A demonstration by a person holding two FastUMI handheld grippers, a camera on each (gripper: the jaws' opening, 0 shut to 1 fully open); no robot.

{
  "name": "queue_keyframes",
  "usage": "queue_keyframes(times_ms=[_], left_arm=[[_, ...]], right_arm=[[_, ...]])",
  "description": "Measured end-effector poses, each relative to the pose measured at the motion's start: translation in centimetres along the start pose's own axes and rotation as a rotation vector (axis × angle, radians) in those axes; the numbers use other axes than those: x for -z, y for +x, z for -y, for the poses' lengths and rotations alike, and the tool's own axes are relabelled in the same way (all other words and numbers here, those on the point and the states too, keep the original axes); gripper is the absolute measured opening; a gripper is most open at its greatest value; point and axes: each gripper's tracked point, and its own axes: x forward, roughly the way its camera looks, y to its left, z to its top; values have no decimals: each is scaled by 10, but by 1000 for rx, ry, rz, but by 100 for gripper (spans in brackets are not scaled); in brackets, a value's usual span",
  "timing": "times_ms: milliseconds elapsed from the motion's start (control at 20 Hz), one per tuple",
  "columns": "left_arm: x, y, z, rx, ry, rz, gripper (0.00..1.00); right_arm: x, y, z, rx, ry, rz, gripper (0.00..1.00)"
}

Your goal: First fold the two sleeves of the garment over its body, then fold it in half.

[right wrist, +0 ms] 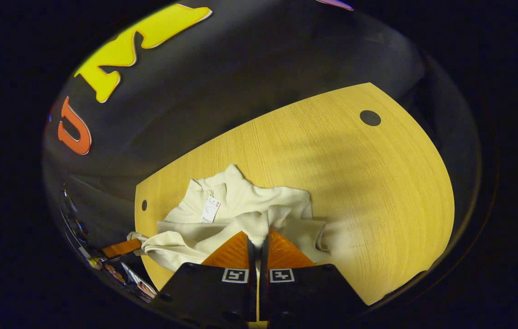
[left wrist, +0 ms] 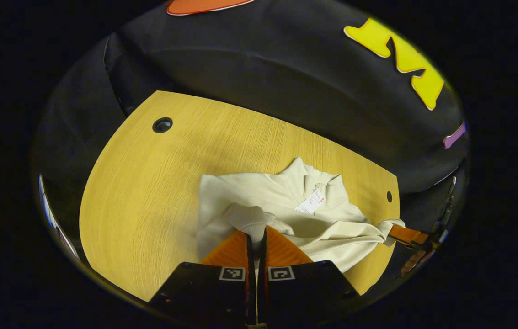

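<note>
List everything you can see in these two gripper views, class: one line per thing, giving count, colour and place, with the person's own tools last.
Table: one, yellow wood grain, standing against the booth's black cloth wall.
Round holes: two dark ones in the table top, a large one toward a far corner and a small one near the table's edge by the garment.
Garment: one, cream, lying on the table with its collar toward the wall.
Tag: one, white, by the collar.
Sleeves: two, cream, each lifted over the body and pinched at the cuff.
Left claw: one, shut on a cuff.
Right claw: one, shut on the other cuff.
</note>
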Motion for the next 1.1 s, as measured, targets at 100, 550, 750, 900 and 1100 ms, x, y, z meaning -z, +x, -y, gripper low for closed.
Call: queue_keyframes(times_ms=[100,550,750,900,1100], left_arm=[[-3,21,-1,10,-5,4,5],[-5,42,-27,-41,172,-9,15],[-20,33,-22,-72,223,52,82],[-28,10,-21,-71,236,130,100],[-36,-38,-17,-77,245,275,100]], right_arm=[[-1,25,7,27,14,-3,2],[-7,38,1,160,-184,51,10],[-24,24,-18,134,-265,138,48],[-35,-6,-28,136,-322,218,96],[-32,-62,-48,127,-397,302,96]])
